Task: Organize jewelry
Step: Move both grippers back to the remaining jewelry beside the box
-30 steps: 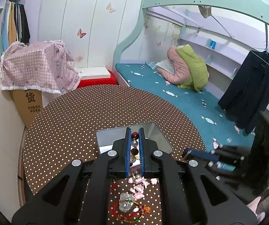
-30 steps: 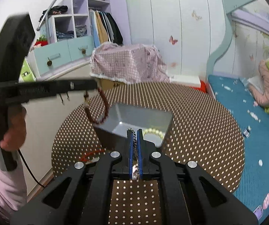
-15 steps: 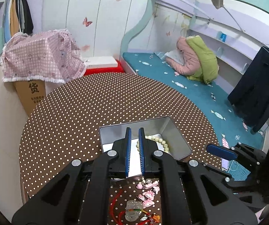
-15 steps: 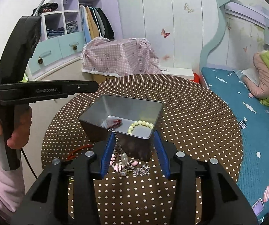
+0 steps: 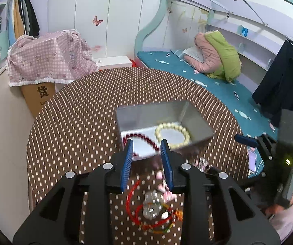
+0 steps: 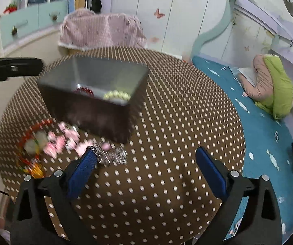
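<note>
A metal tin (image 5: 195, 120) stands on the dotted round table (image 5: 75, 122). A cream bead bracelet (image 5: 173, 132) and a dark red bead bracelet (image 5: 144, 140) lie inside it. My left gripper (image 5: 146, 145) hovers at the tin's near wall, its jaws opening with nothing between them. My right gripper (image 6: 146, 156) stands wide open, still opening, low over the table. A silver chain (image 6: 111, 155) lies on the cloth, touching the tip of the gripper's left finger (image 6: 85, 163). Pink charms (image 6: 62, 140) and a red cord bracelet (image 6: 32, 143) lie in front of the tin (image 6: 93, 87).
A cardboard box under a pink checked cloth (image 5: 48, 61) stands beyond the table's far left edge. A bed with a teal mattress (image 5: 217, 85) runs along the right. A dark coat (image 5: 285, 77) hangs at the far right. A sleeve (image 5: 287, 220) shows at the lower right.
The left gripper let the dark red bracelet fall into the tin and began spreading. The right gripper opened wide, the silver chain dropped onto the table. Both grippers sank lower.
</note>
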The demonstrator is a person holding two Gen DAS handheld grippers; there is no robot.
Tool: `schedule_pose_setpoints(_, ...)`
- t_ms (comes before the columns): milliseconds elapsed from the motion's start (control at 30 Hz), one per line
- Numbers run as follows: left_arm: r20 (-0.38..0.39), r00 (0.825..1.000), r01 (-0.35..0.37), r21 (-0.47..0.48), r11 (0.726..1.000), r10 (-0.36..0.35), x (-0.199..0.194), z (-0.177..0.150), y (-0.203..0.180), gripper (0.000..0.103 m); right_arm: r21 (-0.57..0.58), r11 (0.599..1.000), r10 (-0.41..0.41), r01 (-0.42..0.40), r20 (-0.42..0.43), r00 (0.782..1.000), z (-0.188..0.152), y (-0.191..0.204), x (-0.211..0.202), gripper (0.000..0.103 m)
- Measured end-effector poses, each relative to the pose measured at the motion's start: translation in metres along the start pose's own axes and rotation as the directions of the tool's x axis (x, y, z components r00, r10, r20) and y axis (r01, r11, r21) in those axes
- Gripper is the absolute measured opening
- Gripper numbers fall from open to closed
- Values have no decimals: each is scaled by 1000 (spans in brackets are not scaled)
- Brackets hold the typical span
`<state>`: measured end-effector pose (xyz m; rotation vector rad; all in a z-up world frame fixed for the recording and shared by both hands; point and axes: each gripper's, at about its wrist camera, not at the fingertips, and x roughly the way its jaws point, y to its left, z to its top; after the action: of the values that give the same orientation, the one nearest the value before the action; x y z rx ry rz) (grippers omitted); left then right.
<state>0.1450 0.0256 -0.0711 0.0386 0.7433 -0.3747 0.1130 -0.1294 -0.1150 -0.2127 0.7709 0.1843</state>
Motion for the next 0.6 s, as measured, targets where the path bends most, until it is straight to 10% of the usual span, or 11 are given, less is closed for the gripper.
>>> schedule_pose_setpoints(500, -124, 992, 7, -13, 1000, -8, 5, -75, 6, 37, 39, 998, 42, -43, 12, 999, -37, -10, -14, 93)
schedule_pose_setpoints(600, -135, 991, 23, -22, 999, -26, 4, -84, 9, 38, 49, 994, 100, -100, 15, 995, -41, -8, -14, 55)
